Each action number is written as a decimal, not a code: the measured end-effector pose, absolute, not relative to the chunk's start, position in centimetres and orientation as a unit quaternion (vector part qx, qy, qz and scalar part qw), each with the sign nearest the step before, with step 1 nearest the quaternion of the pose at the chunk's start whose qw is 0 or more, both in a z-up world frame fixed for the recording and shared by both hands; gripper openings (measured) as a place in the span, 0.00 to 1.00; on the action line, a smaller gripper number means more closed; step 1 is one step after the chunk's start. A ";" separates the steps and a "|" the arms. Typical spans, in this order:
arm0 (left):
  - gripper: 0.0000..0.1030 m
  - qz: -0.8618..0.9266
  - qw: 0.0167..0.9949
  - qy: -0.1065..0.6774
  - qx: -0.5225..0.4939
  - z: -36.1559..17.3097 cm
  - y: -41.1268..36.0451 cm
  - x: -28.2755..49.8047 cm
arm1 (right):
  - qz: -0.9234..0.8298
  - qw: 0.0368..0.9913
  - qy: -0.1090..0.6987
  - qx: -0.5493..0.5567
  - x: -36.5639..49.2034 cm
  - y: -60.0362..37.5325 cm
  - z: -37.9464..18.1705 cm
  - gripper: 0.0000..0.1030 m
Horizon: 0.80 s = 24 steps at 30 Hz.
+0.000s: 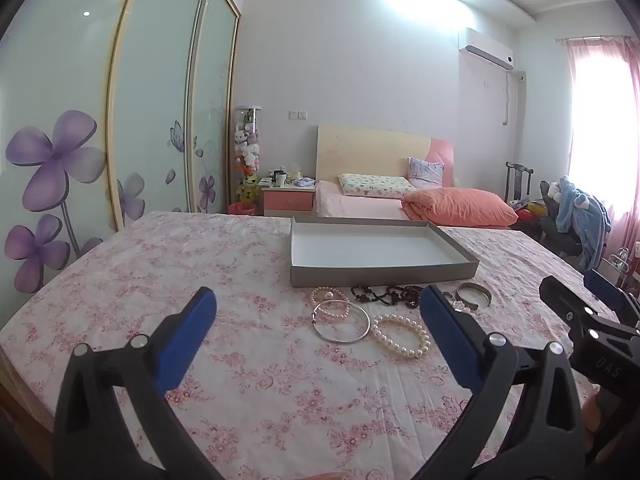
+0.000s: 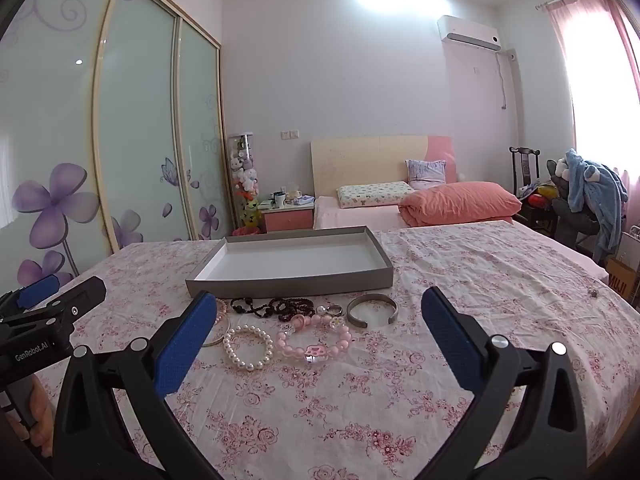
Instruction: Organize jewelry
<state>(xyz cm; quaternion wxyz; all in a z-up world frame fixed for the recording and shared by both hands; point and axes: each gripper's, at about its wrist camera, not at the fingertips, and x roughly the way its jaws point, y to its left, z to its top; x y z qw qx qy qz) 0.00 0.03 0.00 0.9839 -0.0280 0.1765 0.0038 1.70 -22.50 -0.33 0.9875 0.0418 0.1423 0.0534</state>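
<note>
Before the grey tray (bare inside): bracelets unsorted, nothing stowed yet; left gripper, right gripper spread wide, holding nothing.

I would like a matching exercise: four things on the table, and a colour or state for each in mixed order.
Things:
1. grey tray
2. pearl bracelet
3. open cuff
4. dark bead string

Descriptions:
a. white, round beads
b. nothing inside it
c. grey metal with a gap
d. almost black, lying just before the tray

Pairs: 1-b, 2-a, 3-c, 4-d
</note>
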 end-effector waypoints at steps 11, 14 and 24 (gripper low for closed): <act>0.96 0.004 0.983 0.179 -0.027 0.0 0.0 0.0 | 0.053 0.987 0.143 0.044 1.7 -22.6 -0.5 0.98; 0.96 0.004 0.983 0.179 -0.027 0.0 0.0 0.0 | 0.053 0.987 0.143 0.043 1.7 -22.6 -0.4 0.98; 0.96 0.004 0.983 0.180 -0.027 0.0 0.0 0.0 | 0.054 0.987 0.144 0.044 1.6 -22.6 -0.4 0.98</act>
